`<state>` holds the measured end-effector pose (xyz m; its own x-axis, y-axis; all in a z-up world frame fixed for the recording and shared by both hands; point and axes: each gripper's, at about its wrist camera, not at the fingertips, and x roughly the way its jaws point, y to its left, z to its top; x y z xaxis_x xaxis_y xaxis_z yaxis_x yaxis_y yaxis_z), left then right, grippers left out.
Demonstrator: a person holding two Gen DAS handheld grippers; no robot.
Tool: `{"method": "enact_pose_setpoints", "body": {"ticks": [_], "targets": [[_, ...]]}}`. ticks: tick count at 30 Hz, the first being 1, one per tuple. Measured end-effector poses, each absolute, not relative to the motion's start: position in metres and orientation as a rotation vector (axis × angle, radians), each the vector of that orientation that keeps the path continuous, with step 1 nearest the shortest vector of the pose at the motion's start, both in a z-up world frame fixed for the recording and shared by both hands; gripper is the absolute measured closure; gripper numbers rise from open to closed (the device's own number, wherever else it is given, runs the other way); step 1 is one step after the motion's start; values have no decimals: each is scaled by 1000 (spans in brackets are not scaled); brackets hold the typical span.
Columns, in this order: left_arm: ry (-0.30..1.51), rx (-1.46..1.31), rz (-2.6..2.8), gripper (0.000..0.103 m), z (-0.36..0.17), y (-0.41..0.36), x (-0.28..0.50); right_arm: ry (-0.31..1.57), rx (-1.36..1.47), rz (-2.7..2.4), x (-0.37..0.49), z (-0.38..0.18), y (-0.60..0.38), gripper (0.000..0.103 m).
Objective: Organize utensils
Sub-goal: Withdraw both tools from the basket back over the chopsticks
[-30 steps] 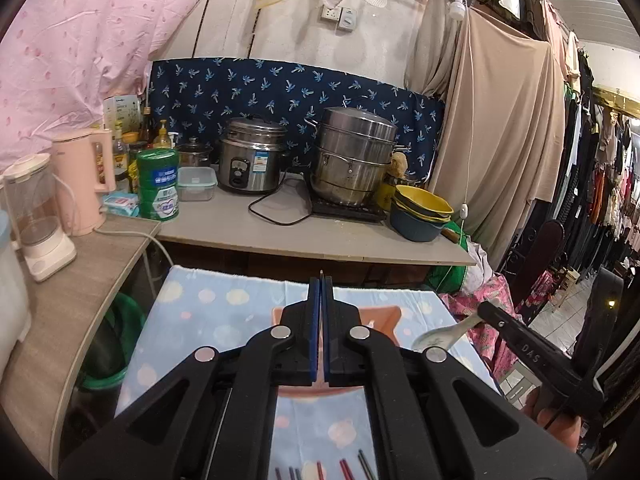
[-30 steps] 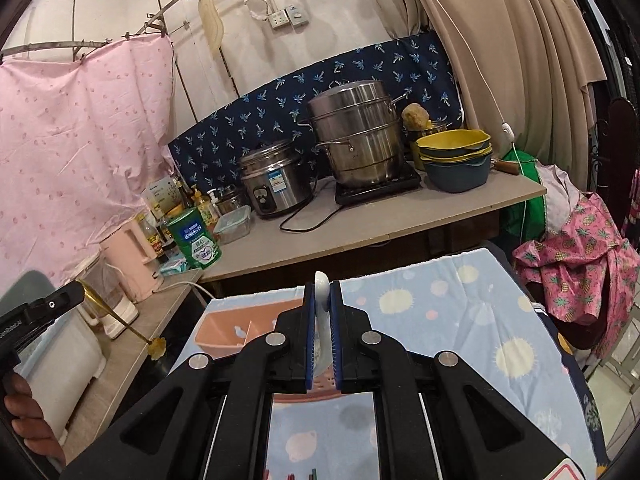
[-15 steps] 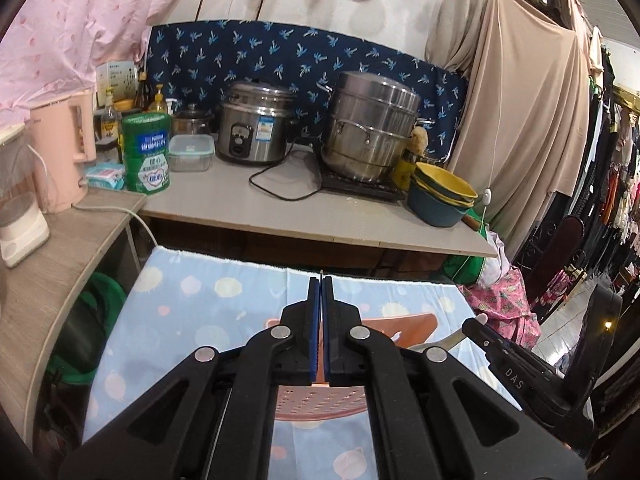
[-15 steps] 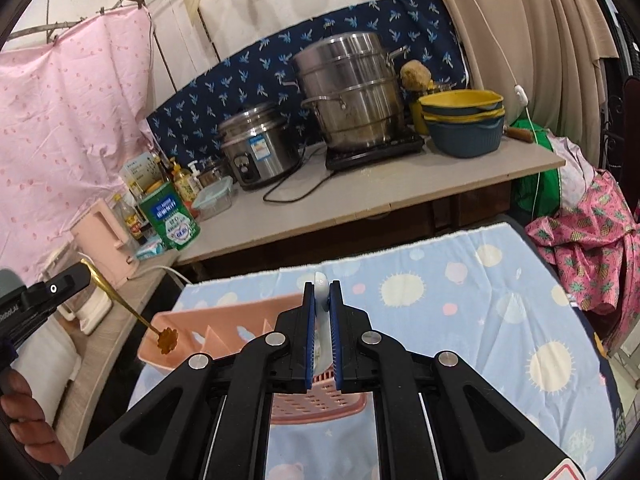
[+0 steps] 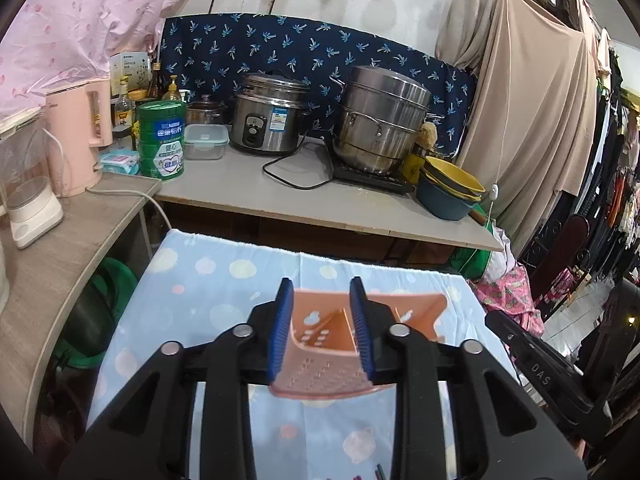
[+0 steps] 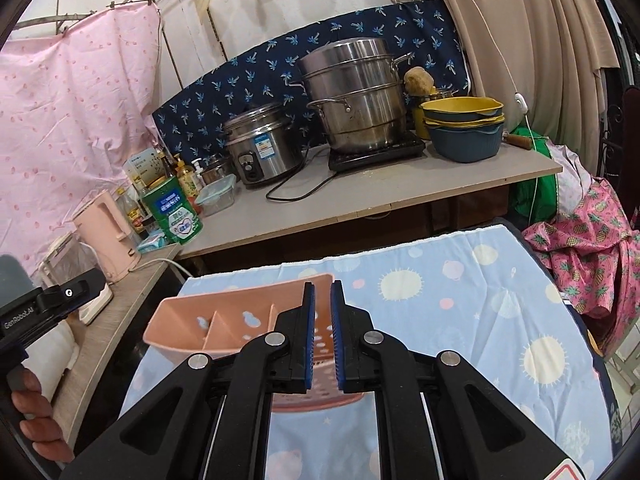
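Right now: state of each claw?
Left claw: opening, nothing between its pads.
Right claw: open by a narrow gap, nothing visible in it.

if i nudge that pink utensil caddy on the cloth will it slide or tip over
The pink caddy looks like thin perforated plastic, so probably light and stiff. It sits low and wide, so tipping seems unlikely; more likely it slides. The patterned cloth under it may bunch and drag along. No contents are visible to weigh it down.
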<state>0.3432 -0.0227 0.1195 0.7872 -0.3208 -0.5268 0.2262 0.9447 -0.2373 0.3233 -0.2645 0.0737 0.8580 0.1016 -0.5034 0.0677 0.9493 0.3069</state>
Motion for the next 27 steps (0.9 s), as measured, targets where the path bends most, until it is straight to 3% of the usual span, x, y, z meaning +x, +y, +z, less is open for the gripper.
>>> {"method": "enact_pose_setpoints", "body": {"ticks": [9,12,27], "targets": [[660,-170,-312,68,105,-3,267,593,369,85,238,62,-248,91],[682,-175,-302,59,95,6,238,618,368,87,199,49,-239,84],[862,-147,-258,58,0,37,109,825,328,38,48,-41,-207,82]]}}
